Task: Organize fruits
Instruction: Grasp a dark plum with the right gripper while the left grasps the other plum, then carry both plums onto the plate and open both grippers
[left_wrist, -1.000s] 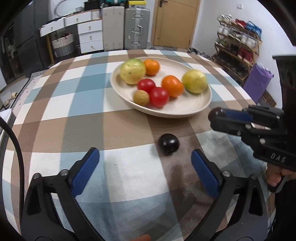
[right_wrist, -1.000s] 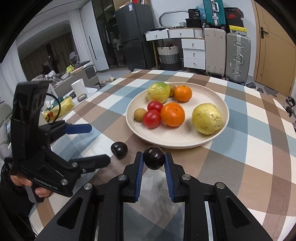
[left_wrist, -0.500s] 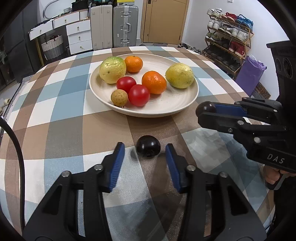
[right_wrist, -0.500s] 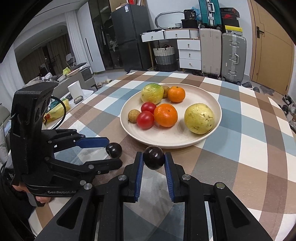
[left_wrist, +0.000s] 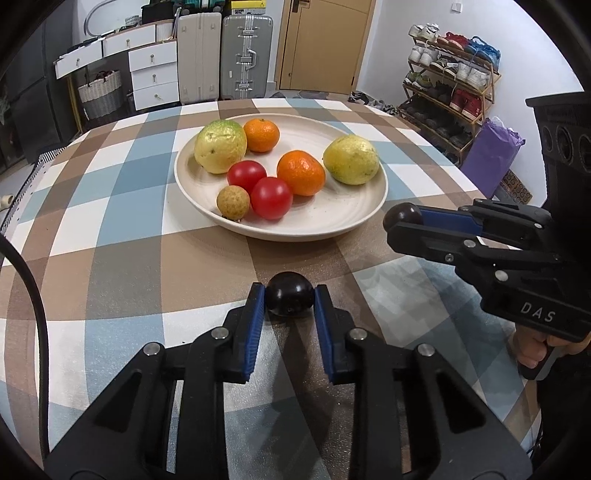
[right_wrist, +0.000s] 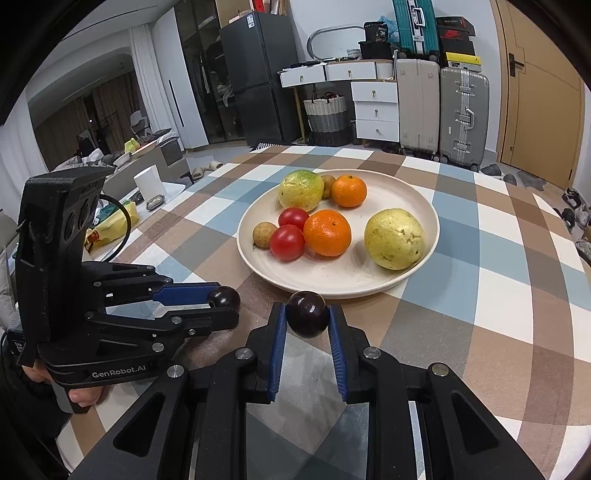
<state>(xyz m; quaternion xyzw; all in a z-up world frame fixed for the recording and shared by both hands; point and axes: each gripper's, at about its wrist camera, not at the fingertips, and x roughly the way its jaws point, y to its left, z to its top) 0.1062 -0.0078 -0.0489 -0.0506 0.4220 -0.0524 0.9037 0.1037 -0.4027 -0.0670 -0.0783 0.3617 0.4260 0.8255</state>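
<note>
A cream plate (left_wrist: 332, 218) (right_wrist: 369, 280) on the checked tablecloth holds two yellow-green guavas, two oranges (left_wrist: 301, 172), two red tomatoes (left_wrist: 271, 197) and small brown fruits. My left gripper (left_wrist: 290, 300) is shut on a dark plum (left_wrist: 290, 298) resting on the table in front of the plate; it also shows in the right wrist view (right_wrist: 223, 297). My right gripper (right_wrist: 307, 319) is shut on a second dark plum (right_wrist: 307, 314), held just above the table at the plate's near rim; it shows in the left wrist view (left_wrist: 403, 215).
The round table's far edge drops to the floor. Suitcases (left_wrist: 247, 55), white drawers (left_wrist: 151, 74) and a shoe rack (left_wrist: 450, 85) stand beyond it. A side table with a white cup (right_wrist: 149, 182) is at the left.
My left gripper moved forward around the plum on the table and closed on it. My right gripper kept its plum and edged toward the plate.
</note>
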